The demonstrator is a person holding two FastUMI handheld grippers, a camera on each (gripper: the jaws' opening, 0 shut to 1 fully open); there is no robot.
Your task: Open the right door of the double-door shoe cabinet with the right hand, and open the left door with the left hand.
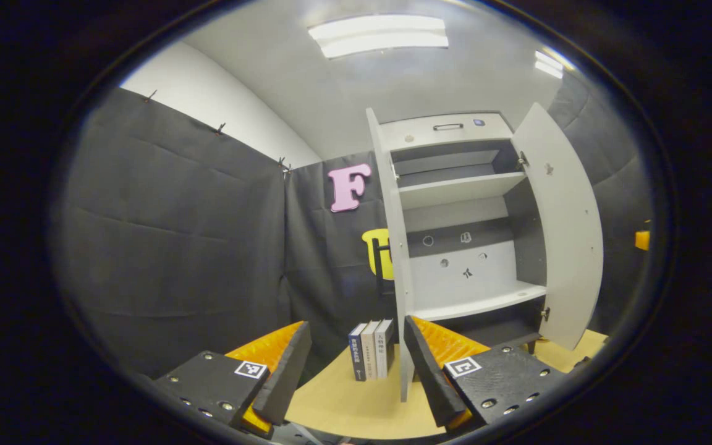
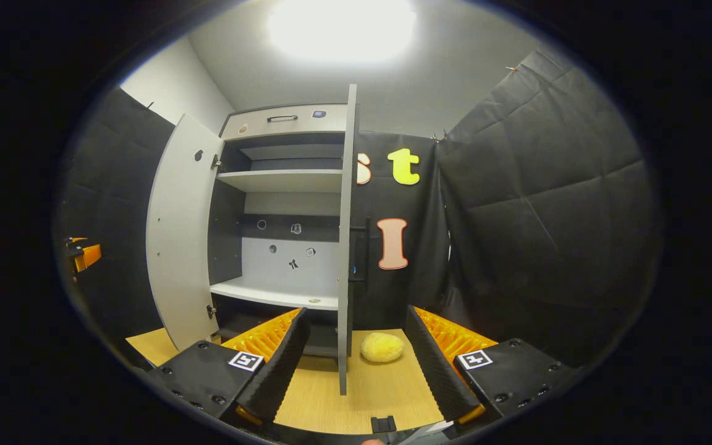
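**Presently: both tools spread, both cabinet doors swung out**

Left tool (image 1: 356, 364): my fingers stand wide apart and hold nothing. The edge of the left door (image 1: 397, 259) rises close to my right-hand finger (image 1: 430, 371); whether it touches I cannot tell. Three books (image 1: 372, 349) stand upright on the worktop (image 1: 343, 402) in the gap between my fingers, beyond them.

Right tool (image 2: 356, 364): fingers equally wide, gripping nothing. The right door (image 2: 345, 247), seen edge-on, stands in the gap between them, clear of both, its lower end above the worktop (image 2: 368, 395). A dark bar handle (image 2: 366, 247) runs down its outer face. A yellow, rounded soft lump (image 2: 382, 347) lies on the worktop just right of the door's foot.

Shoe cabinet (image 1: 461, 216): grey-white, standing at the back of the worktop against the black cloth wall. Both doors open outward, the left door in the right gripper view (image 2: 180, 235) showing its broad inner face. Interior exposed: an upper shelf (image 2: 282, 179), a lower shelf (image 2: 275, 293), dark side walls, and a pale back panel carrying several small marks. Top front panel (image 1: 445, 130) bears a small dark handle.

Far off, at the left edge of the right gripper view, part of my other tool (image 2: 84, 253) appears.
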